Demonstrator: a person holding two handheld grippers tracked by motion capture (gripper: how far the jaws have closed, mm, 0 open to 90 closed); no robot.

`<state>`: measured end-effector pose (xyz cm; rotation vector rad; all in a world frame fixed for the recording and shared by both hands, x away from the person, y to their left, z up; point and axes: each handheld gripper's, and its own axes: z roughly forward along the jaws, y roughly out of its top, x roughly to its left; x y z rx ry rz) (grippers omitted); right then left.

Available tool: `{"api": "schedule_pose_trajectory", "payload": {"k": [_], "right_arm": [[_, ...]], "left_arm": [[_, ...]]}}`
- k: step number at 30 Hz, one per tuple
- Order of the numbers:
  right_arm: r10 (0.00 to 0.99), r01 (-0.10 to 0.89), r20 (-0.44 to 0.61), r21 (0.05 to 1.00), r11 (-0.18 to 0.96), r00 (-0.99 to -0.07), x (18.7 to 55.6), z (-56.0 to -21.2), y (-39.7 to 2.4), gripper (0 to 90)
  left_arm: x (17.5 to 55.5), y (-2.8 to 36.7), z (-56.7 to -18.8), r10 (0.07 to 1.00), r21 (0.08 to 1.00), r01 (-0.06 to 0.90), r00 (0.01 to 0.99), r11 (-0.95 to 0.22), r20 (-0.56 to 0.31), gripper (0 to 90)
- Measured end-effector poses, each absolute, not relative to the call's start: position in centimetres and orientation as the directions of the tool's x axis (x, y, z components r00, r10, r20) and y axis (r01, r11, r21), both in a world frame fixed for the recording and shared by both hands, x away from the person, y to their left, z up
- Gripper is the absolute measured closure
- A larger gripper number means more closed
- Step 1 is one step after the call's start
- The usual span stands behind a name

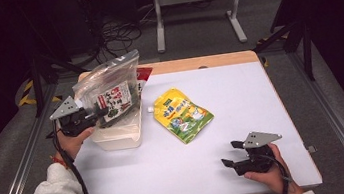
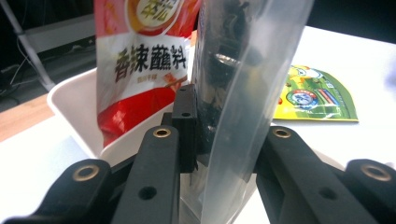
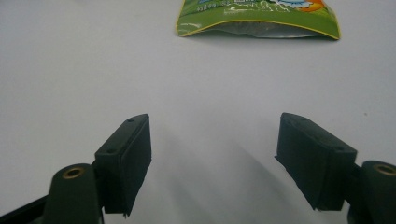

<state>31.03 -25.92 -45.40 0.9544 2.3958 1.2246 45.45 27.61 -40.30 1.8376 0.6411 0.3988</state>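
Clear bag pinched by the left gripper (image 2: 219,135) over the white tub (image 1: 117,137)

The clear bag (image 1: 108,87) stands upright between its clenched jaws, beside a red packet (image 2: 140,60); the right gripper (image 1: 234,153) rests released — a green pouch (image 1: 183,114) ahead.

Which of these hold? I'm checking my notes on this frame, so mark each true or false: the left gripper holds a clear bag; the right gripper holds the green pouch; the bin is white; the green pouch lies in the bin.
1. The left gripper holds a clear bag: true.
2. The right gripper holds the green pouch: false, its jaws are open and empty.
3. The bin is white: true.
4. The green pouch lies in the bin: false, it lies on the table.
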Motion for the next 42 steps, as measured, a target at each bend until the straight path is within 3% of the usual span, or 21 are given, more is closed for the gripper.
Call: {"api": "schedule_pose_trajectory", "payload": {"k": [12,17,23,31,38,42], "right_arm": [[0.671,0.425,0.042,0.803,0.419,-0.740,31.2,-45.2,-25.8,26.4],[0.674,0.427,0.041,0.801,0.419,-0.738,31.3,-45.2,-25.9,26.6],[0.677,0.421,0.037,0.807,0.414,-0.735,31.6,-44.9,-25.9,26.4],[0.679,0.408,0.020,0.812,0.417,-0.734,32.1,-44.5,-25.7,27.8],[0.680,0.393,0.013,0.824,0.407,-0.733,33.0,-44.1,-25.9,37.1],[0.686,0.373,0.000,0.840,0.395,-0.727,33.6,-43.7,-26.2,48.9]], "left_arm": [[44.9,27.4,-40.8,0.640,0.931,0.270,0.767,-0.244,-0.055,70.8],[44.4,27.6,-40.4,0.664,0.936,0.267,0.746,-0.230,-0.050,62.2],[43.3,28.4,-39.6,0.690,0.947,0.250,0.722,-0.200,-0.045,58.0],[40.8,28.5,-38.7,0.746,0.949,0.223,0.665,-0.223,0.019,47.4],[38.1,28.1,-39.1,0.809,0.932,0.255,0.584,-0.257,0.063,21.9],[36.0,28.0,-39.0,0.803,0.936,0.241,0.592,-0.256,0.068,20.2]]}}
